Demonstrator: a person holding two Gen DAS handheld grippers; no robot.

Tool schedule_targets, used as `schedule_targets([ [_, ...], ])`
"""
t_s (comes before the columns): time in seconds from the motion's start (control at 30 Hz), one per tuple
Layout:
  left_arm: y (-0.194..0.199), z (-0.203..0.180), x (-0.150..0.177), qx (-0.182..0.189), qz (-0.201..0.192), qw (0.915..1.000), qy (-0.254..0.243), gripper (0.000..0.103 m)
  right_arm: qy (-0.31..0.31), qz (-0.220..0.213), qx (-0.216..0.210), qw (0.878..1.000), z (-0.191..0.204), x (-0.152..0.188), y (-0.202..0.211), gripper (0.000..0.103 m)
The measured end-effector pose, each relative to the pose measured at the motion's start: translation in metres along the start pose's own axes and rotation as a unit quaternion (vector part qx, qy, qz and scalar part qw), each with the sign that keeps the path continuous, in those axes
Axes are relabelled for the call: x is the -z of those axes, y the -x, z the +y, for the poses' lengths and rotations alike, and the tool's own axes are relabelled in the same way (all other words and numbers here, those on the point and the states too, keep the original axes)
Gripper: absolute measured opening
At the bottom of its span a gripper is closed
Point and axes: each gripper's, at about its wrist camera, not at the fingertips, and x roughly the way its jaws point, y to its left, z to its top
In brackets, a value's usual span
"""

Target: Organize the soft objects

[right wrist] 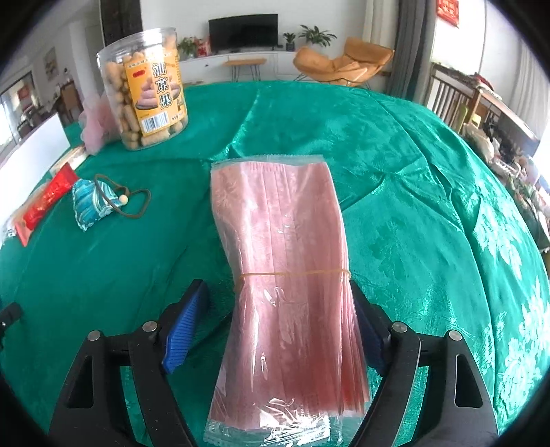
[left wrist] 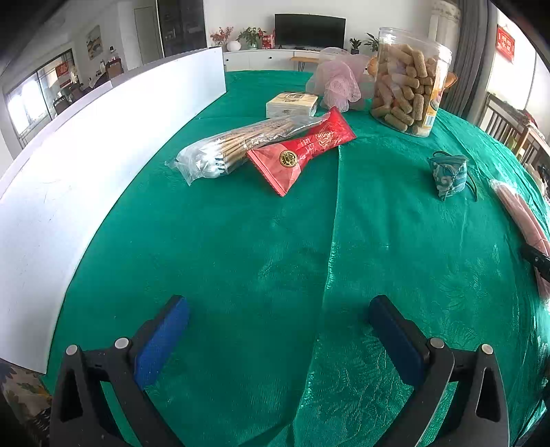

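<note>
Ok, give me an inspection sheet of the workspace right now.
Surface: green tablecloth, creased.
Job's things: pink bagged pack, rubber-banded, lying flat; patterned pouch with cord; pink mesh puff.
Clutter: snack jar; red packet; bag of sticks; small box.
Grippers: left hand-held gripper open, nothing between; right hand-held gripper open, pack between its pads, left pad clear of it.
Cables: nothing seen.
Surroundings: white board along the table's left edge; television, chair.
</note>
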Motion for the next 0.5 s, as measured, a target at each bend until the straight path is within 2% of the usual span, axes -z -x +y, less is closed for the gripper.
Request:
schedule_targets([
  [0.37, 0.0, 0.0, 0.001, 0.0, 0.0, 1.0, 0.0, 0.103, 0.0, 0.0, 0.0, 1.0, 0.0, 0.0, 0.0, 0.082],
  [0.5, -0.007, -0.004, -0.011, 0.004, 0.021, 0.9997, -0.009, 0.103, 0.0, 0.0, 0.0, 1.0, 0.0, 0.0, 0.0, 0.082],
])
